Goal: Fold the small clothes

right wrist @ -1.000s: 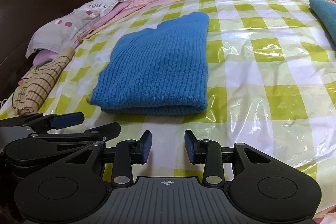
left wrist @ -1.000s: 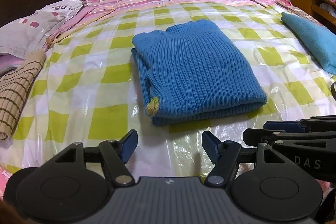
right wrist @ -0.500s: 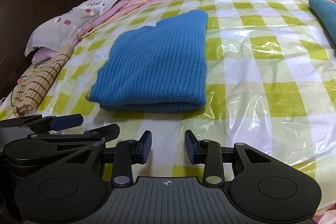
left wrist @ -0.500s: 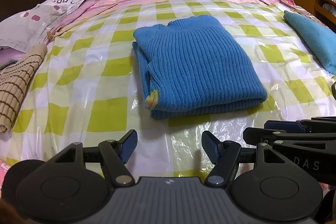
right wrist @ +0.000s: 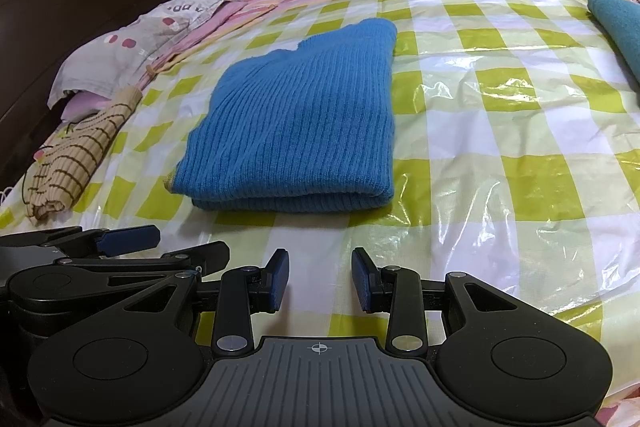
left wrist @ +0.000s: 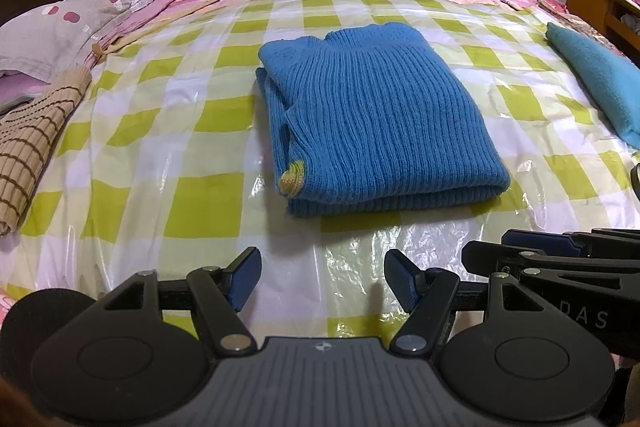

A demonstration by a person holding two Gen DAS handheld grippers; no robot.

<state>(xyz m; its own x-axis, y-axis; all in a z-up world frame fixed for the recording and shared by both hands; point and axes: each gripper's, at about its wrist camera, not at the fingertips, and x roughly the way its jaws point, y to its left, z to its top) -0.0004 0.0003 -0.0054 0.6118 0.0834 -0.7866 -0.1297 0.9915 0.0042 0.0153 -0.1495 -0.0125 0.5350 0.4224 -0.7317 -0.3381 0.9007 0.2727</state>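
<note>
A blue ribbed knit sweater (left wrist: 380, 119) lies folded into a neat rectangle on the checked plastic sheet (left wrist: 132, 155) over the bed; a small yellow cuff (left wrist: 292, 179) peeks out at its near left corner. It also shows in the right wrist view (right wrist: 296, 127). My left gripper (left wrist: 322, 281) is open and empty, held just short of the sweater's near edge. My right gripper (right wrist: 320, 279) is open and empty, also short of the near edge. Each gripper shows at the edge of the other's view.
A beige striped garment (left wrist: 28, 147) lies at the left edge, with pillows (left wrist: 76, 15) behind it. A teal folded cloth (left wrist: 600, 79) lies at the right. A wooden cabinet (left wrist: 600, 3) stands far right, a dark headboard (right wrist: 80, 3) at left.
Both grippers have drawn back slightly and tilted; the sweater sits a little farther from the fingertips. The sweater itself has not moved and both jaws stay open.
</note>
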